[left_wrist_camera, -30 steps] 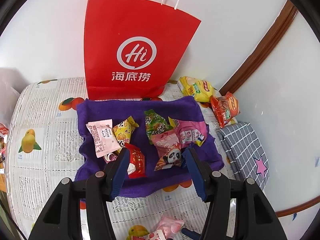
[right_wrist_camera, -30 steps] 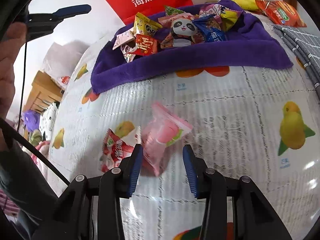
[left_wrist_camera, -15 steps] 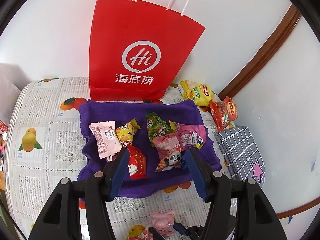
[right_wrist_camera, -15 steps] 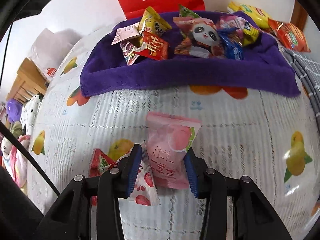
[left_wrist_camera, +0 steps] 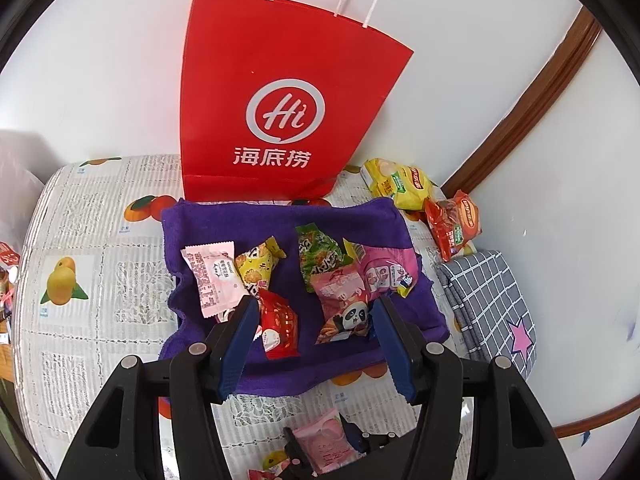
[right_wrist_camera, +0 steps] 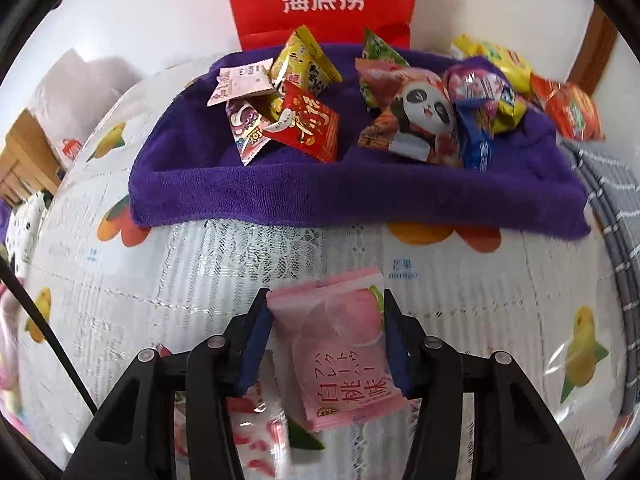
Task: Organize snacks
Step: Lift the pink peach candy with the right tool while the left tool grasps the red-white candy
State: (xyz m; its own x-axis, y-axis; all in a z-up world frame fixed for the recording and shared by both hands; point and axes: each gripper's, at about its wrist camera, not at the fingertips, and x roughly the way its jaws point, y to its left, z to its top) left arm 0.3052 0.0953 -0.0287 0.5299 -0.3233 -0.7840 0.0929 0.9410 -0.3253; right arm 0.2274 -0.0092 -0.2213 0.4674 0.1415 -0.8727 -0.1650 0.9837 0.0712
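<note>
Just brought the right gripper (right_wrist_camera: 324, 300) forward over the pink packet (right_wrist_camera: 340, 352), squaring up to it on the way. Have just been opening its fingers, with the packet now between them rather than out ahead. Spread to the packet's width, touching both side edges. Shows no crumpling, so probably not pinching yet. Likely calls for a closing squeeze, then a lift to the purple towel (right_wrist_camera: 360, 200) where the other snacks are gathered.

Kept the left gripper (left_wrist_camera: 316, 308) over the towel's near edge as a second ago, fingers spread, holding nothing.

Lying flat on the tabletop (right_wrist_camera: 200, 280), on the near side of the towel and apart from it. Soft pink wrapper with crimped ends, a clear window, a peach picture near the top and red lettering lower down. Looks puffy and slick, so apt to slip out of an edge-on grip. Sits just beside a blurred strawberry packet (right_wrist_camera: 256, 432) under the gripper; best not to catch both.
</note>
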